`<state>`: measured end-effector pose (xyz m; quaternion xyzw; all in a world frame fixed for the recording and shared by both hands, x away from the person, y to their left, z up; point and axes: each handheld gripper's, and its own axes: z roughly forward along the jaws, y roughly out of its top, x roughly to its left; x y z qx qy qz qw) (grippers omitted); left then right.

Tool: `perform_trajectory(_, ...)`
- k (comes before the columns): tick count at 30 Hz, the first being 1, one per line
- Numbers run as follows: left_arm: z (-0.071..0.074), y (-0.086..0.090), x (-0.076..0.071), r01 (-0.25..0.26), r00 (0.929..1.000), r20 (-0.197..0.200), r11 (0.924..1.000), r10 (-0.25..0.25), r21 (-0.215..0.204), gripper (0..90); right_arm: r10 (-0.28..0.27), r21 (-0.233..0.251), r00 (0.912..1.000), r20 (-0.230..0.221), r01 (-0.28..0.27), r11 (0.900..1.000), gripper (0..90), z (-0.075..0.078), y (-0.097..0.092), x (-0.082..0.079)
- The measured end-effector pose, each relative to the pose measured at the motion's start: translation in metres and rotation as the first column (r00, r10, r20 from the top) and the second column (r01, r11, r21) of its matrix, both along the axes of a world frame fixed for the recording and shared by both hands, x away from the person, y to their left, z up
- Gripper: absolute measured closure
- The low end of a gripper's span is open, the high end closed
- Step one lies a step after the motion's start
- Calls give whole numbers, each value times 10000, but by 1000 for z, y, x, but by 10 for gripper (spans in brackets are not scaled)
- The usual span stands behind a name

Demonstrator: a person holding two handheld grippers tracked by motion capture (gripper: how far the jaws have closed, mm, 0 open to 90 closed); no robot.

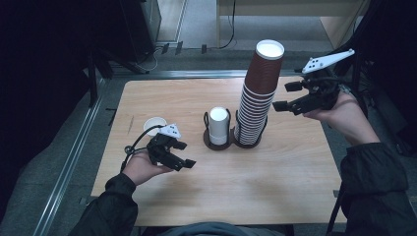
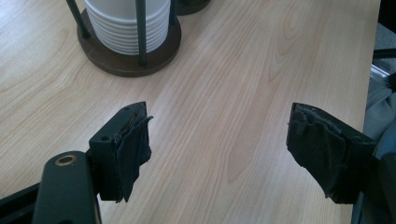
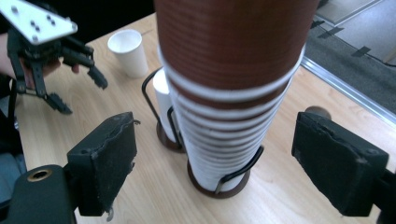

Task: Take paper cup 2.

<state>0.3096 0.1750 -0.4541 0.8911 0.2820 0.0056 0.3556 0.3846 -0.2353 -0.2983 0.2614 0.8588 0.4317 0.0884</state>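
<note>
A tall stack of upturned brown paper cups (image 1: 258,93) stands in a dark wire holder at the table's middle. A short stack of white cups (image 1: 218,125) sits in a second holder just left of it. My right gripper (image 1: 281,96) hangs open to the right of the brown stack's upper half, apart from it. In the right gripper view the brown stack (image 3: 233,70) rises beyond the wide gap of my right gripper (image 3: 215,154). My left gripper (image 1: 188,154) is open over bare wood at the front left, and my left gripper (image 2: 219,140) has nothing between its pads.
A single upright white cup (image 1: 155,125) stands at the left, just behind my left hand. The wooden table (image 1: 275,187) has free room along its front. The white stack's round base (image 2: 126,60) lies ahead of the left jaws. Floor rails run to the left.
</note>
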Motion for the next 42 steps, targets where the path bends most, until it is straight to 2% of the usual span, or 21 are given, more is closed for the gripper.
perform_trajectory(3, -3, -2, -1, 108, 9999, -40, 9997, -107, 240, 213, 5, 20, 9999, 139, -6, 10000, 138, 9, 4, 5)
perform_trajectory(7, -5, -6, -2, 362, 9993, 9, 9983, -363, 454, 212, 93, 366, 9996, 273, -103, 9993, 132, 21, 8, 13)
perform_trajectory(16, -6, -6, -2, 513, 9985, -192, 9984, -508, 257, 212, 79, 323, 9988, 478, -94, 9994, 132, 36, 29, 26)
perform_trajectory(25, -7, -6, -3, 671, 9974, -262, 9976, -666, 190, 212, -37, 461, 9985, 540, 12, 9989, 133, 40, 43, 34)
perform_trajectory(31, -8, -7, -3, 736, 9970, -252, 9967, -728, 338, 212, 17, 679, 9987, 507, -51, 9977, 138, 38, 44, 37)
perform_trajectory(34, -8, -7, -3, 722, 9972, -244, 9968, -714, 355, 212, 84, 652, 9978, 660, -127, 9978, 147, 38, 43, 37)
perform_trajectory(42, -8, -7, -3, 723, 9972, -239, 9965, -714, 410, 212, 97, 691, 9973, 727, -148, 9975, 156, 41, 42, 36)
